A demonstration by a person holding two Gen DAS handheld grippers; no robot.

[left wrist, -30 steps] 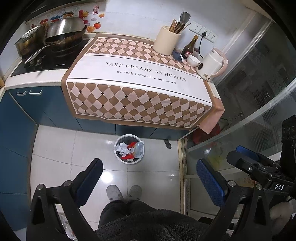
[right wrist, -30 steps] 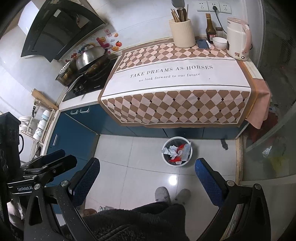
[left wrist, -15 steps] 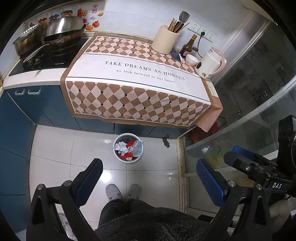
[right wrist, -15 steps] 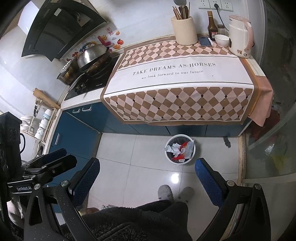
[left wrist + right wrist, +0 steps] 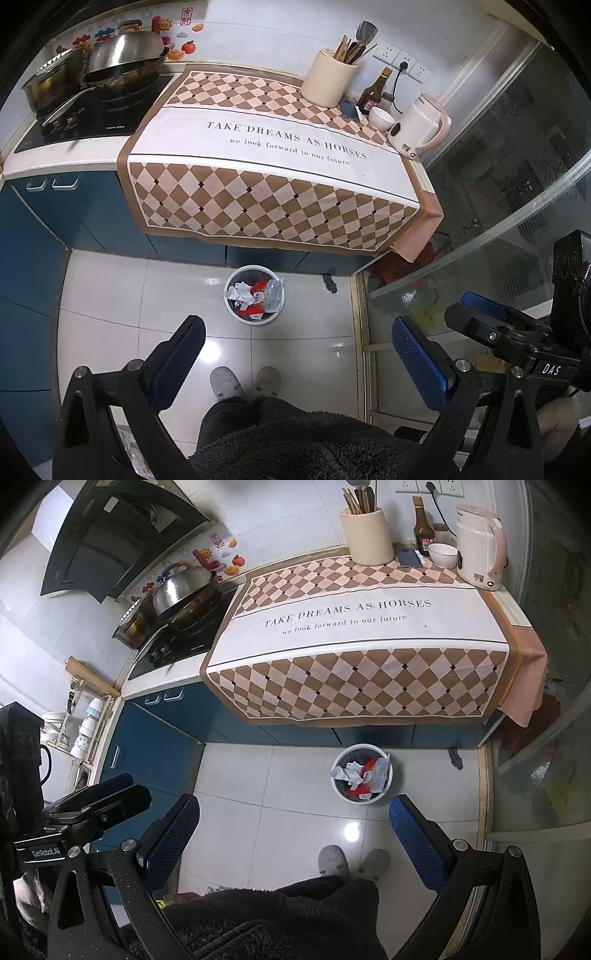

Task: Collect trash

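A round white trash bin [image 5: 232,309] stands on the tiled floor in front of the blue cabinets, holding crumpled white paper, red wrappers and clear plastic [image 5: 255,293]. It also shows in the right wrist view [image 5: 340,790]. My left gripper [image 5: 297,341] is open and empty, held high above the floor on the near side of the bin. My right gripper [image 5: 295,819] is open and empty, at a similar height, left of the bin. The right gripper's body shows at the right of the left wrist view [image 5: 517,332].
A checkered cloth [image 5: 273,199] covers the counter, with a utensil crock [image 5: 328,83], sauce bottle [image 5: 375,94], bowl [image 5: 381,118] and kettle [image 5: 421,127] at the back. A wok [image 5: 123,61] sits on the stove. A glass partition [image 5: 517,206] stands right. Slippered feet [image 5: 245,380] stand below.
Both grippers have risen and drawn back a little, so the counter and bin look slightly smaller and farther. Both stay open and empty.
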